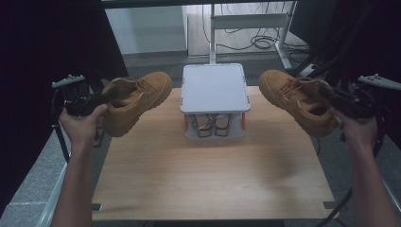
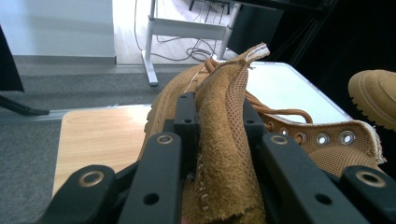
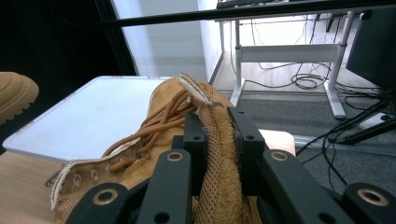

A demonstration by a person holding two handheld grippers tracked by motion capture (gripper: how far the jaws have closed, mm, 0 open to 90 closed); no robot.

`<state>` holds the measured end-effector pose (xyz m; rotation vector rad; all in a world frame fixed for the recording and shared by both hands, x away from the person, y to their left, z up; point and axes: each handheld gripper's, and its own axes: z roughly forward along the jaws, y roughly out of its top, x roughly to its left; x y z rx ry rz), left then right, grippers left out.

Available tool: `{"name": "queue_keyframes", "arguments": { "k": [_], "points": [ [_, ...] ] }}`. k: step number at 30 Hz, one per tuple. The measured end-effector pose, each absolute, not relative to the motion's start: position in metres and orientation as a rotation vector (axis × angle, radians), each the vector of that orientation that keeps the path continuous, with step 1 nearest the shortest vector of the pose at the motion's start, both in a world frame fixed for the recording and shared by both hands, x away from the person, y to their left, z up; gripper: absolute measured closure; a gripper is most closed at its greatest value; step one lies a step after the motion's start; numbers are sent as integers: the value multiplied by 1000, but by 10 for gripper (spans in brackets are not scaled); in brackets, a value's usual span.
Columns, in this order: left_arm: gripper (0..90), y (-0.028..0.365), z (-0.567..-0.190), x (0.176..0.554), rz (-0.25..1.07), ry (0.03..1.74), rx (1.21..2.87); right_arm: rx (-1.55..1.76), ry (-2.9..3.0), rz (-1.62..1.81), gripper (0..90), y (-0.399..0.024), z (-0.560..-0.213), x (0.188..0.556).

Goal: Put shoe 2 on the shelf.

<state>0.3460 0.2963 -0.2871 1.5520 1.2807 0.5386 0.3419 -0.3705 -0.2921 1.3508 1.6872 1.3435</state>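
Left gripper (image 2: 215, 135): jaws closed on the suede heel collar of the left boot (image 1: 135, 100), pinching the upper between the pads; boot held in the air over the surface's left edge, toe pointing inward and away.

Right gripper (image 3: 215, 140): jaws likewise clamped on the mesh-lined collar of the right boot (image 1: 295, 99), held clear off the right edge, toe angled toward the middle.

Step in hand, as judged: both boots lifted and carried, not yet set down. The next move likely calls for bringing each boot in level toward the grey rack (image 1: 215, 101) at the back middle of the wooden surface (image 1: 208, 175), keeping the soft collars from slipping.

View notes: the high view shows small items on the rack's lower tier under its flat top; the gripper views show the pinch, eyelets and laces close up.
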Motion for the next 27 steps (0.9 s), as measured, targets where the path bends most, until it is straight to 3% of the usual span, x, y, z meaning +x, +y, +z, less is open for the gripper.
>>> {"name": "queue_keyframes", "arguments": {
  "k": [27],
  "points": [
    [754, 223, -280, 407, 453, 1241, 1515, 1369, 1624, 1442, 789, -300, -274, 387]
  ]
}}
